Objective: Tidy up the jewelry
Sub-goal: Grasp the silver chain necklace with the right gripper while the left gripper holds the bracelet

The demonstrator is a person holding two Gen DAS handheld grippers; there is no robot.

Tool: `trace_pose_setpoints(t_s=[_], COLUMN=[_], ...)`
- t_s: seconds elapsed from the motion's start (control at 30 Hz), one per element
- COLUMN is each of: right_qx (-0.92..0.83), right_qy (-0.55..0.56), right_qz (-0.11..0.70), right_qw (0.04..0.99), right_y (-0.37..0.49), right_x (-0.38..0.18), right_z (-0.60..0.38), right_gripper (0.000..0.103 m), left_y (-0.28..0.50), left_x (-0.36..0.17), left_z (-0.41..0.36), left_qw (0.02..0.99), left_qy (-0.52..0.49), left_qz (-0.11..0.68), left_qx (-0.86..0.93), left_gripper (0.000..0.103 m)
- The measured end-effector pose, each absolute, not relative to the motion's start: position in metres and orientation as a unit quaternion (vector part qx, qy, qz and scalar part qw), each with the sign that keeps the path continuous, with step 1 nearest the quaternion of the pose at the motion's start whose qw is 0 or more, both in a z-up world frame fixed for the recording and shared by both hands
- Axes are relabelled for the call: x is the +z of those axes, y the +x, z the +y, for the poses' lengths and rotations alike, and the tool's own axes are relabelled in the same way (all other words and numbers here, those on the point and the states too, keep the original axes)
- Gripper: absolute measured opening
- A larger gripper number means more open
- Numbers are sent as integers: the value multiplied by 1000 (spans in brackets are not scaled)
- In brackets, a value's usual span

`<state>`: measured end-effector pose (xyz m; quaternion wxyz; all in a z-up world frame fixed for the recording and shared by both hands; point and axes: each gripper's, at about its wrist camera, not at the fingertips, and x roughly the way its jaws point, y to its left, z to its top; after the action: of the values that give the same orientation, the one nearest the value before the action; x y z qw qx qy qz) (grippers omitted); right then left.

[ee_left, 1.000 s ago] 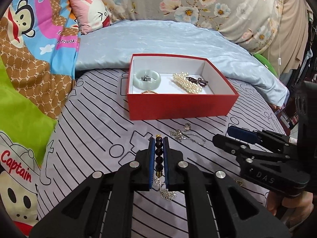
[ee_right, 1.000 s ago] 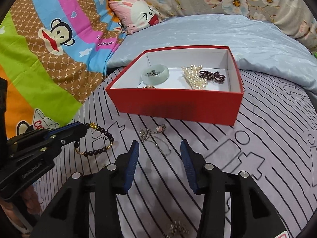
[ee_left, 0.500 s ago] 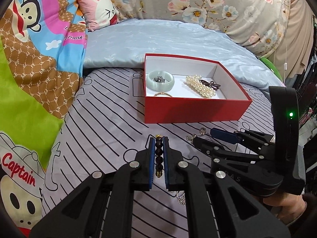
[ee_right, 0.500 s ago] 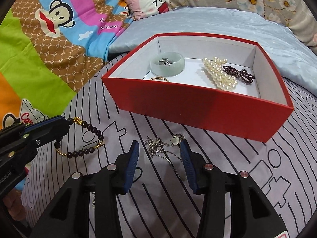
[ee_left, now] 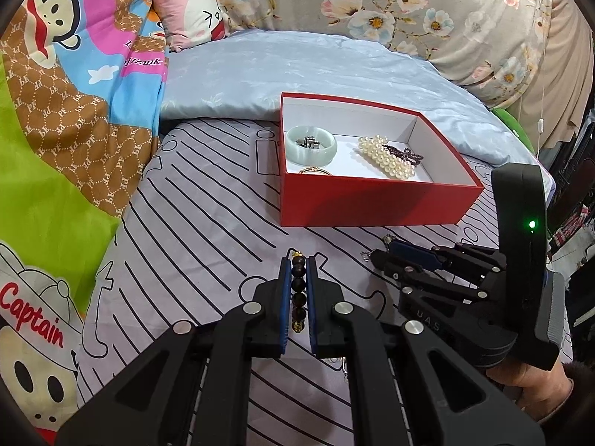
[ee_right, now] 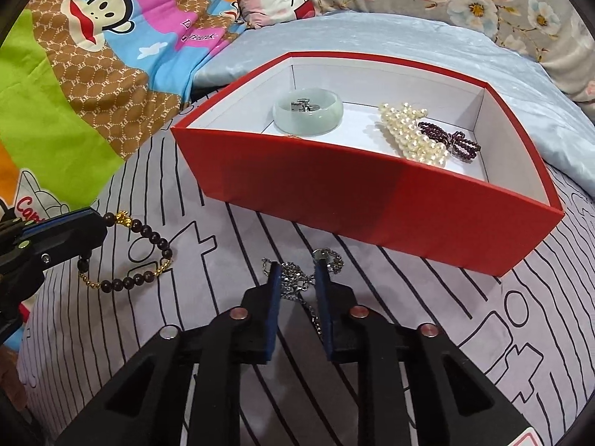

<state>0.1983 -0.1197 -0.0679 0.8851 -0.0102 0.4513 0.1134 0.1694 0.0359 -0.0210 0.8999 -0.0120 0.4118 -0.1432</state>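
Observation:
My left gripper [ee_left: 298,264] is shut on a dark bead bracelet [ee_left: 298,290] with gold accents, held above the striped sheet; it also shows in the right wrist view [ee_right: 148,256], hanging from the left gripper [ee_right: 97,223]. My right gripper [ee_right: 297,273] is open, its fingers astride a silver chain necklace [ee_right: 297,282] lying on the sheet in front of the red box [ee_right: 372,200]. The red box [ee_left: 372,204] holds a jade bangle [ee_left: 311,145], a pearl bracelet [ee_left: 386,156] and a dark purple bead piece [ee_left: 407,155]. The right gripper [ee_left: 386,256] shows at the right of the left wrist view.
A thin gold ring [ee_left: 316,171] lies in the box by the near wall. A light blue quilt [ee_left: 316,70] lies behind the box. A cartoon blanket [ee_left: 74,93] rises at the left. A pink pillow [ee_left: 193,11] sits far back.
My right gripper has moved forward and down onto the silver necklace, its fingers now either side of it and narrower. My left gripper keeps holding the bead bracelet and has shifted left.

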Motion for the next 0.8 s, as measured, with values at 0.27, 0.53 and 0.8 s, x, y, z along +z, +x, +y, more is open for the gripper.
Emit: trace_pose_setpoints(t_s=[0.27,0.53,0.8], right_qx=[111,108,124], right_qy=[0,21,6], right_qz=[452,429,437], right_qw=[885,897,891], right_y=[194,181,186], right_x=[-64,-38,-42], right_z=[-126,-142,-134], right_gripper=[10,10,37], left_y=[169,167,165], left_x=[-19,-8,-5], left_z=[34,30,28], left_qw=[900,904,905], left_qy=[-13,-13,-15], left_qz=[411,401,398], left_qx=[-145,-149,-151], left_gripper=[7,7,7])
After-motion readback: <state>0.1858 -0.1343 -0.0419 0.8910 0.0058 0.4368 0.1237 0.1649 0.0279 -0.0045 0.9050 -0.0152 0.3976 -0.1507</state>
